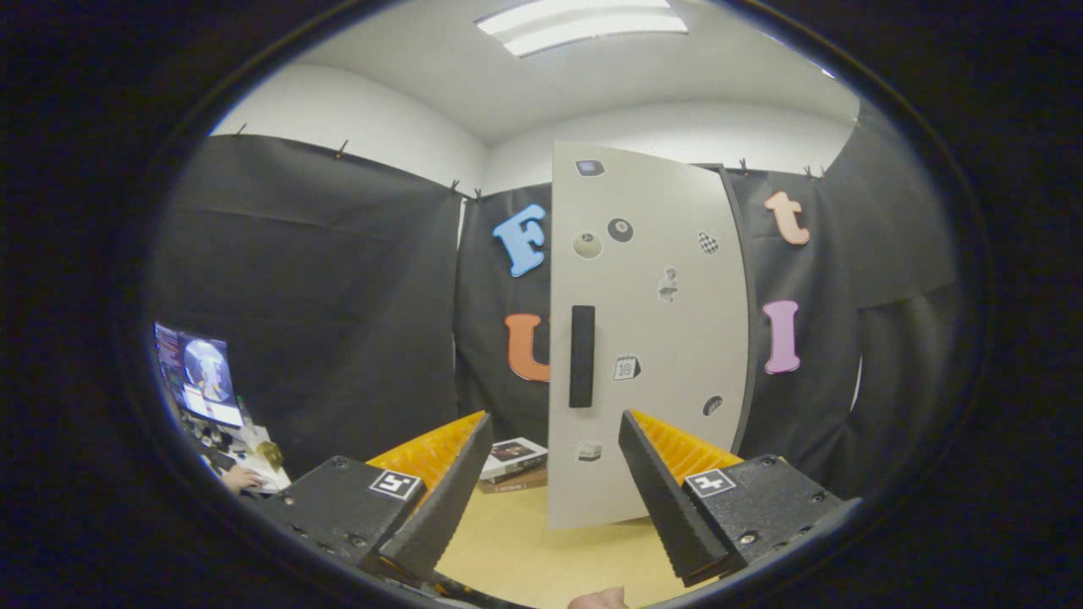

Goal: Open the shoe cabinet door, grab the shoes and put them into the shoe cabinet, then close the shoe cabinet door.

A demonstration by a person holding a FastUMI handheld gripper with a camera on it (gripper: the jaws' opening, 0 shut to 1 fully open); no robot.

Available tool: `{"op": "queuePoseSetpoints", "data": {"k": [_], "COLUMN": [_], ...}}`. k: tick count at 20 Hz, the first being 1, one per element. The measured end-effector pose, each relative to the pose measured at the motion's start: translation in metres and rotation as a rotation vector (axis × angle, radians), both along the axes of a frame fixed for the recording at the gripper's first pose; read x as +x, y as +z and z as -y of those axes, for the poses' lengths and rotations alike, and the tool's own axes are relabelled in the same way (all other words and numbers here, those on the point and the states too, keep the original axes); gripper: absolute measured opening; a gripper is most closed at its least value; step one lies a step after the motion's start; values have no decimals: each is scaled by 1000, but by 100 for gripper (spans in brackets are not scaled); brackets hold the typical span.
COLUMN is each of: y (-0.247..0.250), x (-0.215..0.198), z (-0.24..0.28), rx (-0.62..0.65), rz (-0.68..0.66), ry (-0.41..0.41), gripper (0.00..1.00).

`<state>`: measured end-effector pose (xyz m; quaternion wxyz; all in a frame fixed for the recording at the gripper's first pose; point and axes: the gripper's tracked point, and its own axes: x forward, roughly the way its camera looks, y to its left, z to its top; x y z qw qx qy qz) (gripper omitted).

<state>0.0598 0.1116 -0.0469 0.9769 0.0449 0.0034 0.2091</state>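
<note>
Gripper [554, 431] open, fingers [440, 499] spread wide, nothing between them but air and the view ahead. Black ribbed pads facing inward, orange ribbed backing behind each, a small square marker [395, 485] on each black finger mount. Hovering above a light wooden desk [516, 550].

Just ahead, standing between the two fingertips and rising well above them: cabinet door [647, 338], pale grey, swung partly open, its free edge toward the left finger, its hinged side toward the right. Lower right corner of the door hidden behind the right finger. Black vertical handle [581, 356] close to the free edge, roughly at mid-height, above the gap between the fingers. Small stickers [620, 229] scattered over the door face. Cabinet inside not visible from here; shoes not made out.

Beyond the left fingertip, beside the door's lower edge: a short stack of books [514, 463] lying flat on the desk.

Further out, black cloth wall behind everything. Off beyond the left finger mount, a lit monitor [203, 376] and a person's hand [241, 480] resting by it. Overhead, white ceiling with a long light panel [584, 19].
</note>
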Motion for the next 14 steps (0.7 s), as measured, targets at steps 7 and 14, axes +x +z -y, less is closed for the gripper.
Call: {"op": "queuePoseSetpoints", "data": {"k": [7, 14], "y": [-26, -49], "x": [-36, -69], "z": [55, 83], "rx": [-19, -55], "rz": [-77, -115], "ry": [-240, -285], "gripper": [99, 98]}}
